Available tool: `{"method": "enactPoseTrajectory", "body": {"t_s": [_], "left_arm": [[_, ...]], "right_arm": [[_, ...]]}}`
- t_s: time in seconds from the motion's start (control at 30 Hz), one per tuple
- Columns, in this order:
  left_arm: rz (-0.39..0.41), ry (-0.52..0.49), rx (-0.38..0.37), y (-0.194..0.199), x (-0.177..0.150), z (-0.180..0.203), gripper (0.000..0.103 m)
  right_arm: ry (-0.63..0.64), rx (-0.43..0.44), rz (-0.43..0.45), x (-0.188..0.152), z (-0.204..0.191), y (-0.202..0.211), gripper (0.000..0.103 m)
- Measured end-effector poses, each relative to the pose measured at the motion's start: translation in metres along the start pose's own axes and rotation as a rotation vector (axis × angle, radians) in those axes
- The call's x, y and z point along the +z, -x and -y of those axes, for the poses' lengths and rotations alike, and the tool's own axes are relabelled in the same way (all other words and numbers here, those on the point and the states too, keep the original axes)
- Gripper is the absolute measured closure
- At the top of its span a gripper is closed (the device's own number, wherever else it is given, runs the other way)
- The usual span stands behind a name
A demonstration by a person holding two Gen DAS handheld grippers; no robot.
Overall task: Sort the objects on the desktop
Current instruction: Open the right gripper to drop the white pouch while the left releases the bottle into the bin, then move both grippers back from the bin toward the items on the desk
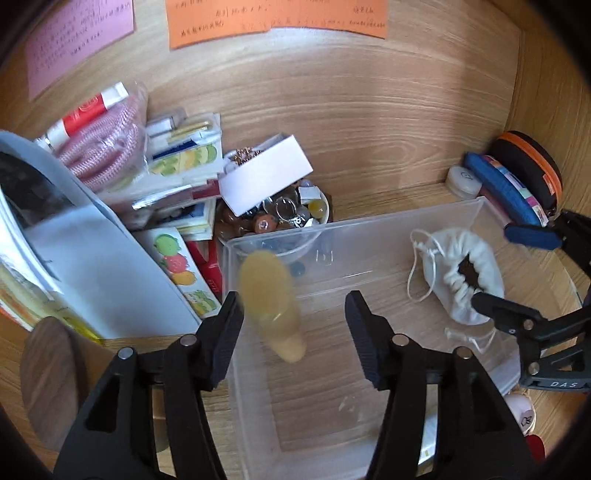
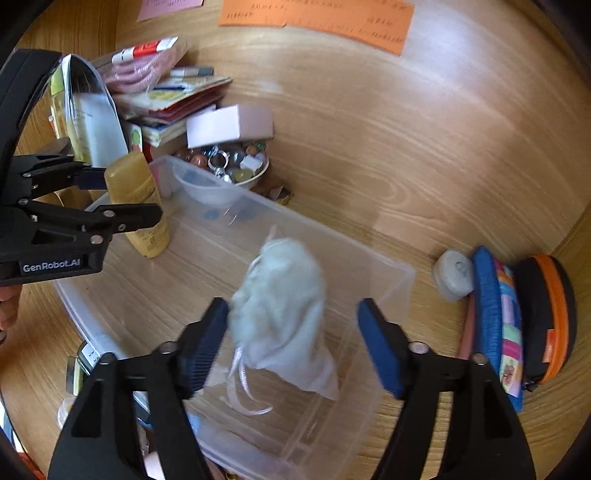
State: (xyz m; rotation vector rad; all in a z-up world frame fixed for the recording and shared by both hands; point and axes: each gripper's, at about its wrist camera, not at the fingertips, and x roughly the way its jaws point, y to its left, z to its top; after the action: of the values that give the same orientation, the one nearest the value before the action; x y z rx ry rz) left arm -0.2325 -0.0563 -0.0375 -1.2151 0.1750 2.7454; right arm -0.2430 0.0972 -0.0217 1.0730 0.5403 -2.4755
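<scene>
Grippers, two, hand-held, both pitched steeply downward over a clear plastic bin [image 1: 369, 225] on a wooden desk [image 1: 369, 122].

Left gripper [image 1: 293, 325]: black fingers spread apart. A yellow bottle [image 1: 271, 306], motion-blurred, sits between them close to the left finger, with a clear gap to the right finger; no grip visible. In the right wrist view the same gripper [image 2: 125, 199] enters from the left edge, pointing toward the bin's near-left corner, the yellow bottle [image 2: 136, 192] upright between its fingers and over the bin's edge.

Right gripper [image 2: 293, 332]: blue-padded fingers parted wide. A white drawstring pouch [image 2: 284, 310], blurred, lies between them inside the bin [image 2: 388, 280], brushing or just beside the left pad and well clear of the right pad; not clamped. In the left wrist view this gripper [image 1: 517, 273] reaches in from the right edge, with the white drawstring pouch just beside its lower finger, the pouch's mouth gathered and dark inside.

Surroundings: white bowl of small trinkets [image 1: 291, 218] and a white box [image 1: 266, 177] behind the bin; stack of books and packets [image 1: 177, 162] to the left; orange paper [image 1: 277, 18] and pink paper [image 1: 74, 40] on the back panel; blue pouch [image 2: 495, 325] and black case with orange zip [image 2: 550, 314] standing to the right, a white round container [image 2: 454, 275] beside them.
</scene>
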Motion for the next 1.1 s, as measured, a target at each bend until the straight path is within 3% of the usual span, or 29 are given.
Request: {"method": "enactPoseTrajectory", "body": {"t_s": [0.27, 0.53, 0.67, 0.8, 1.1], "left_arm": [[0.011, 0.009, 0.009, 0.023, -0.003, 0.002, 0.045], [0.091, -0.003, 0.024, 0.074, -0.011, 0.01, 0.031], [0.117, -0.018, 0.029, 0.095, -0.018, 0.014, 0.029], [0.144, -0.023, 0.034, 0.114, -0.03, 0.021, 0.017], [0.153, -0.008, 0.012, 0.136, -0.071, 0.03, 0.011]], "right_arm": [[-0.036, -0.013, 0.063, -0.003, 0.003, 0.036, 0.029], [-0.086, 0.019, 0.124, -0.016, 0.006, 0.076, 0.024], [-0.101, 0.028, 0.147, -0.029, 0.002, 0.096, 0.024], [-0.12, 0.05, 0.165, -0.045, -0.002, 0.113, 0.022], [-0.151, 0.104, 0.179, -0.086, -0.018, 0.135, 0.022]]}}
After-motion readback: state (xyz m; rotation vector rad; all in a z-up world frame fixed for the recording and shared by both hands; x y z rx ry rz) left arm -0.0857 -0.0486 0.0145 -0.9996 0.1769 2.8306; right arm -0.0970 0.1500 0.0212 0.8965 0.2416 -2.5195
